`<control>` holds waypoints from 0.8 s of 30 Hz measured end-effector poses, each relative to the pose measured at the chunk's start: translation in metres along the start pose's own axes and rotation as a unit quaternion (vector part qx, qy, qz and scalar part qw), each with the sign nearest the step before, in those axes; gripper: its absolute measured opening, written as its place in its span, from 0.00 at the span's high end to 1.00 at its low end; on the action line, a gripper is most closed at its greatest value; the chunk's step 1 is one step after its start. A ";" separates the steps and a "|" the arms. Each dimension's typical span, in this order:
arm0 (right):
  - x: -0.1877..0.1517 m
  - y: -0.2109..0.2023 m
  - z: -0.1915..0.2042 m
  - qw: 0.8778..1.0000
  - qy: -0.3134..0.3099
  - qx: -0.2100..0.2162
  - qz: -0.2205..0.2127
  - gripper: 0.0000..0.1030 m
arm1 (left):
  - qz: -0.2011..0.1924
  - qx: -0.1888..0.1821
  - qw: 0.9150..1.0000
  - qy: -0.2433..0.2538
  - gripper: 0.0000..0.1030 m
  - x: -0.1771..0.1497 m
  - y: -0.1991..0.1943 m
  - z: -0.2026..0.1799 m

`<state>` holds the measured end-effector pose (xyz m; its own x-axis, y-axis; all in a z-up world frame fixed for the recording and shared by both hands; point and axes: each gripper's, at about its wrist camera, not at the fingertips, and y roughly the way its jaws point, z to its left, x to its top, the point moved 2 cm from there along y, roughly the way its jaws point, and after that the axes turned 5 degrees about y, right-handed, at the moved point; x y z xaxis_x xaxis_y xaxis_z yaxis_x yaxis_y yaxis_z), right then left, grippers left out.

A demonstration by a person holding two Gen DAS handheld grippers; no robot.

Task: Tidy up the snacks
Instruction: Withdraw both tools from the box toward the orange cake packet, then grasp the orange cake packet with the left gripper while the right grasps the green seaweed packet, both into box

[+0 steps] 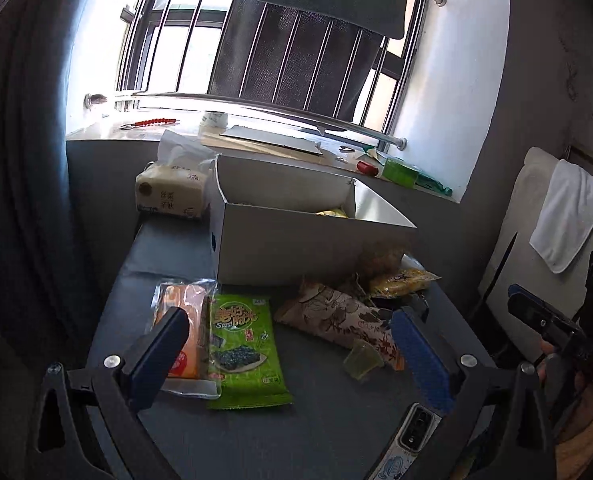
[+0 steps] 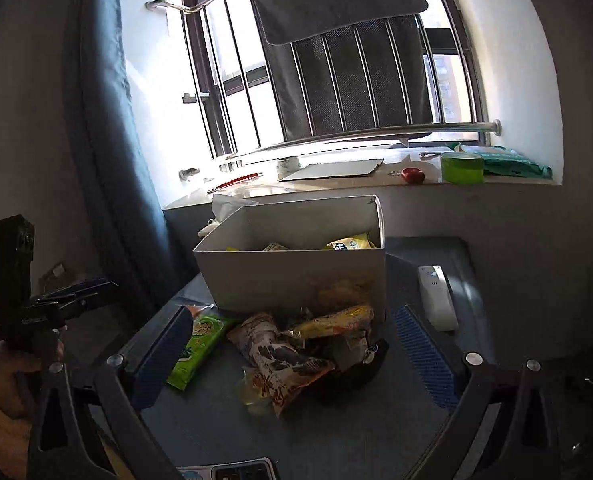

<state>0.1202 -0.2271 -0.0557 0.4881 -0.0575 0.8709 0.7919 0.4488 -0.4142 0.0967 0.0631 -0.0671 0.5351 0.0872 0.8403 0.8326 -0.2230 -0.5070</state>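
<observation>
A white cardboard box (image 1: 280,240) (image 2: 296,276) stands open on the grey table, with yellow packets (image 2: 350,243) inside. In front of it lie a green seaweed packet (image 1: 246,344) (image 2: 198,346), an orange snack in clear wrap (image 1: 180,332), a brown patterned bag (image 1: 336,316) (image 2: 280,360), a yellow bag (image 1: 400,282) (image 2: 332,322) and a small green jelly cup (image 1: 362,362). My left gripper (image 1: 292,356) hovers open above the seaweed packet and the jelly cup, holding nothing. My right gripper (image 2: 296,356) is open over the pile of bags, also holding nothing.
A tissue pack (image 1: 172,196) sits left of the box. A white remote (image 2: 436,298) lies at the table's right. A phone (image 1: 412,432) rests near the front edge. The windowsill (image 2: 336,184) carries cardboard, a green tape roll (image 2: 461,167) and small items. A curtain hangs left.
</observation>
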 end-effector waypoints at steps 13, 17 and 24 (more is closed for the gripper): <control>-0.052 0.008 0.004 0.997 0.007 0.006 0.070 0.00 | 0.063 0.054 0.996 -0.045 0.00 -0.027 0.029 0.046; -0.057 0.010 0.013 0.997 -0.006 0.010 0.079 0.00 | 0.115 0.067 0.989 -0.066 0.00 -0.031 0.065 0.082; -0.062 0.014 0.021 0.996 -0.022 0.008 0.088 0.00 | 0.186 0.087 0.978 -0.035 0.00 -0.037 0.124 0.103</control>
<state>0.0932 -0.1982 -0.1098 0.6024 0.0628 0.7957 0.6892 0.4619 -0.5582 0.1951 0.1321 -0.1807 0.8087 0.0993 0.5798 0.5874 -0.0846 -0.8048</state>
